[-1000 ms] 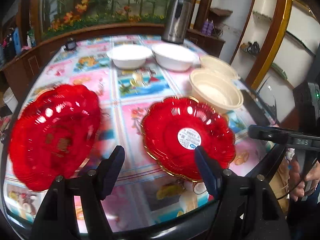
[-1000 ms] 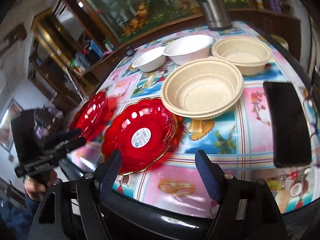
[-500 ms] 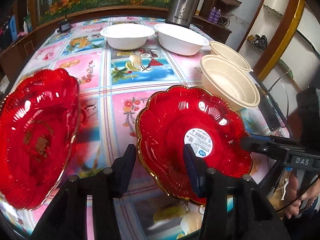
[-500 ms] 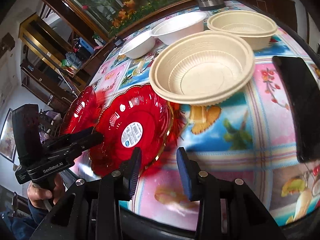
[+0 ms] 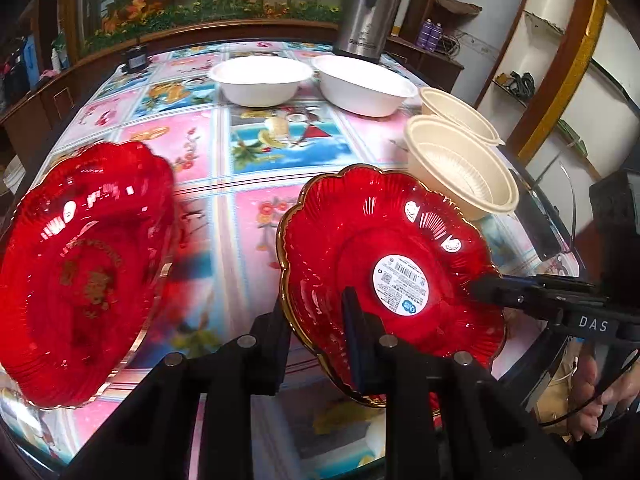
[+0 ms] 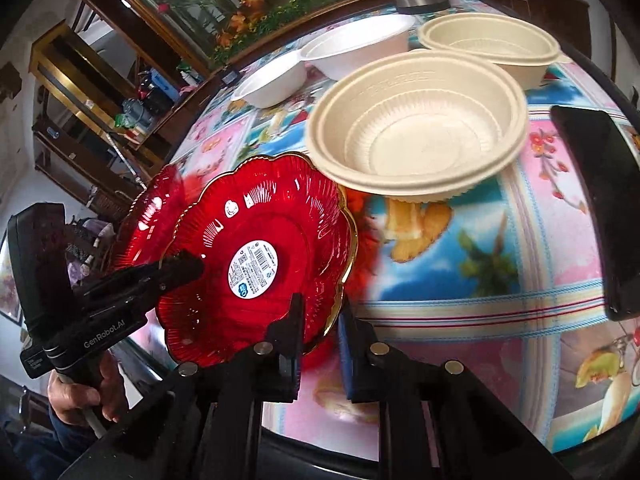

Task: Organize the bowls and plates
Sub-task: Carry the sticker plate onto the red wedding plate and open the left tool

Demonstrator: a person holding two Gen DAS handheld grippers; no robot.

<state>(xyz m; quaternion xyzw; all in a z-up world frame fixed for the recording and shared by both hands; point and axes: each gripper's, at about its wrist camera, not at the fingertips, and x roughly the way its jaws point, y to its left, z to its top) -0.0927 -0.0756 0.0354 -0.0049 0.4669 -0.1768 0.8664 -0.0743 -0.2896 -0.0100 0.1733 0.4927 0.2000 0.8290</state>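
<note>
Now clamped from both sides: red plate with round white barcode sticker [image 5: 401, 285], tilted up off the patterned tablecloth [image 5: 256, 148], near rim pinched in the left gripper [image 5: 316, 320], opposite rim nipped in the right gripper [image 6: 322, 320]. Both pairs of jaws just closing, now narrow, gold-edged rim between the pads in each wrist view. Reads "DAS" in white on the right tool's body, seen from the left camera; reads "GenRobot.AI" on the left tool, seen from the right camera. Sticker print too small to read. Just left, well apart, a second red plate [image 5: 80, 276], gold lettering inside, blurred. Behind, touching the held plate's far edge or just beside it, cream ribbed bowl [image 6: 416, 136], another cream bowl [image 6: 492, 44] beyond. Further back, two white bowls [image 5: 260, 80] side by side, steel flask [image 5: 368, 8] behind them. Black phone [image 6: 596, 208] flat at the right.
</note>
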